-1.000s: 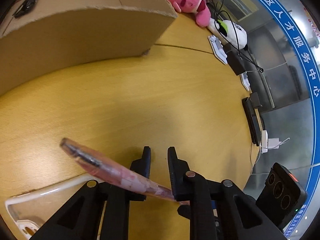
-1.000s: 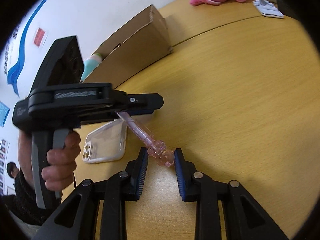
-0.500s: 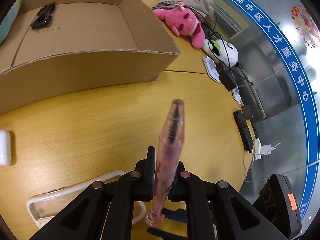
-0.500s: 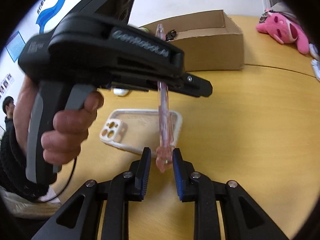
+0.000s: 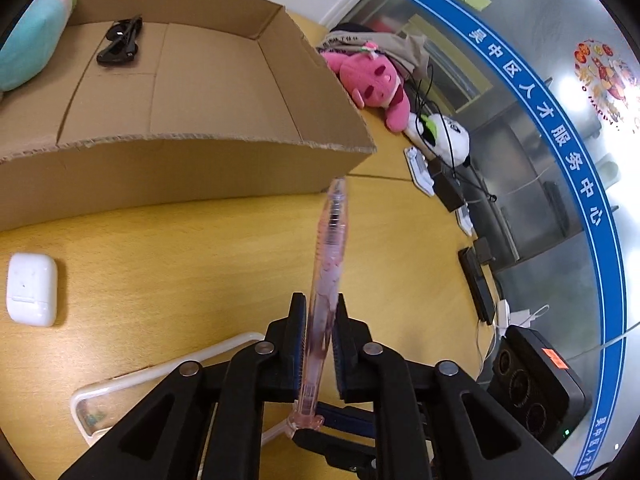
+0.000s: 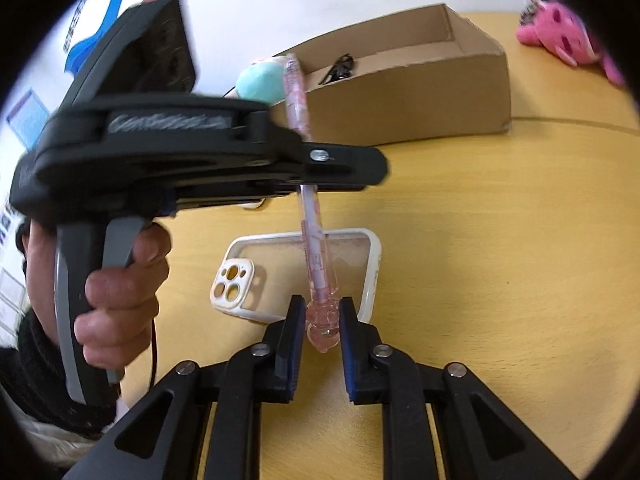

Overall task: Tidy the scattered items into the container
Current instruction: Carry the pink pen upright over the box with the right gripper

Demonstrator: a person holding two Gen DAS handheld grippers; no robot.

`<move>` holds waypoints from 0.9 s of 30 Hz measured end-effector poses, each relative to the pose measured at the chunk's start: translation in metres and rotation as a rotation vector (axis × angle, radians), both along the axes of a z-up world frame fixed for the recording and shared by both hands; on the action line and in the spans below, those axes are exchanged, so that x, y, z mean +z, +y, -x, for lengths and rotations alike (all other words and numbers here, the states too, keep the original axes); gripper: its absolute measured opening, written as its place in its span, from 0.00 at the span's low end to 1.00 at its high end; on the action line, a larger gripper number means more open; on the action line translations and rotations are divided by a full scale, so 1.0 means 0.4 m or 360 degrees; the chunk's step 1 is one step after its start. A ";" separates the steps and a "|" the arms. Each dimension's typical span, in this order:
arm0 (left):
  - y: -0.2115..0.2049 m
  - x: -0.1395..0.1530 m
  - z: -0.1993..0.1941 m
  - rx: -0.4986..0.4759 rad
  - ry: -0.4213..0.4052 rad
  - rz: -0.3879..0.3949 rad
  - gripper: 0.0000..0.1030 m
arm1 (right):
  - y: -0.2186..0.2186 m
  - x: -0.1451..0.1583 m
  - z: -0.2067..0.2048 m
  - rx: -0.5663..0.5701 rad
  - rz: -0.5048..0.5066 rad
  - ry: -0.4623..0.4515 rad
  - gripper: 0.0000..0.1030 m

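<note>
Left gripper (image 5: pixel 319 322), fingers clamped on the barrel of a pink pen (image 5: pixel 327 280) raised above the counter (image 5: pixel 168 264). Right gripper (image 6: pixel 319 322), fingers parted, flanking the pen's lower end without visible contact. Cardboard box (image 5: pixel 192 80) at the counter's far edge holds sunglasses (image 5: pixel 120 40); phone case (image 6: pixel 304 272) and white earbud case (image 5: pixel 31 289) lie on the counter.

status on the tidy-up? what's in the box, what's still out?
Done: sunglasses lie in the cardboard box. In hand: the left claw is shut on the pink pen; the right claw brackets its lower end with a gap on each side. Left: earbuds case and clear phone case on the table.
</note>
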State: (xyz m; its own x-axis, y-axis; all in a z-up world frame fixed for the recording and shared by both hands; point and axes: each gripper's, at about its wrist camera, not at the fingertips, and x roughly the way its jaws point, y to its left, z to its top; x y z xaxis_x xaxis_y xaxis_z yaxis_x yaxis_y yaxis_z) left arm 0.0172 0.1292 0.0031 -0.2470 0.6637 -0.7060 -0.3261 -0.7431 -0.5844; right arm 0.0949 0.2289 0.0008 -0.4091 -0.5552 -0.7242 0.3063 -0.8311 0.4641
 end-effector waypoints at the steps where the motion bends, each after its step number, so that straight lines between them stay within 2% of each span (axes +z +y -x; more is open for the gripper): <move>1: 0.000 0.000 0.002 0.0002 0.0004 0.0007 0.11 | 0.000 0.001 0.003 -0.0004 0.0002 -0.0004 0.15; 8: 0.000 -0.012 0.017 0.0007 -0.0024 0.0028 0.09 | -0.024 0.018 0.014 0.0006 -0.0036 -0.0012 0.15; 12: -0.004 0.020 0.028 0.0003 0.0022 0.0022 0.09 | -0.026 0.039 0.017 -0.0008 -0.0021 -0.0008 0.15; 16: -0.017 0.109 0.065 -0.0006 0.0155 0.0057 0.09 | 0.014 0.051 0.006 0.0003 -0.0007 0.0070 0.15; 22: -0.046 0.271 0.183 -0.0008 0.0322 0.0056 0.09 | -0.024 0.192 0.106 0.0042 0.0007 0.0288 0.15; 27: -0.069 0.370 0.319 -0.0006 0.0363 0.0038 0.10 | -0.027 0.302 0.215 0.0069 0.0035 0.0391 0.15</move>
